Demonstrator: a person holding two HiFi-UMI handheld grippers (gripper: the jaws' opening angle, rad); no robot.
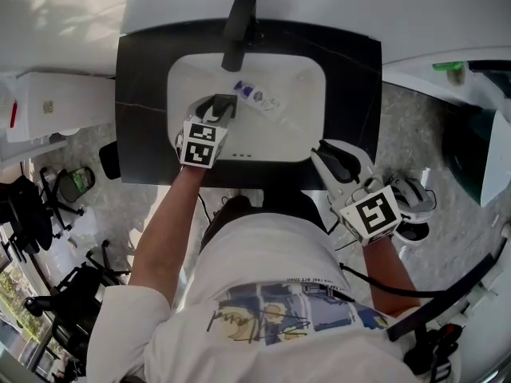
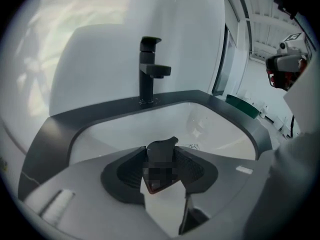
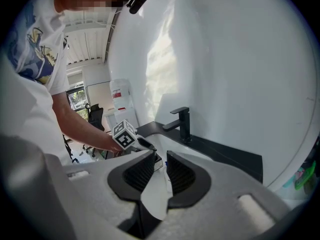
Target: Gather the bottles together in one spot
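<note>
Left tongs (image 1: pixel 221 110) are closed on a dark bottle (image 2: pixel 162 150), held just above the white basin (image 1: pixel 295 126) set into the black bench (image 1: pixel 144 94). The grip catches the bottle high up, with its lower end hanging below the pads, so the person would do well to keep the squeeze even and the wrist steady while carrying it.

A second, clear bottle with a blue label (image 1: pixel 257 96) lies near the back of the basin, close under the faucet (image 1: pixel 238 26). That looks like the natural gathering spot. The dark bottle should go in low, beside the clear one rather than on top of it, and clear of the spout. The basin floor curves, so releasing only once the bottle rests on it would keep it from sliding or rolling away.

Right tongs (image 3: pixel 160 171) stand slightly apart with nothing between them, waiting at the basin's front right corner.
</note>
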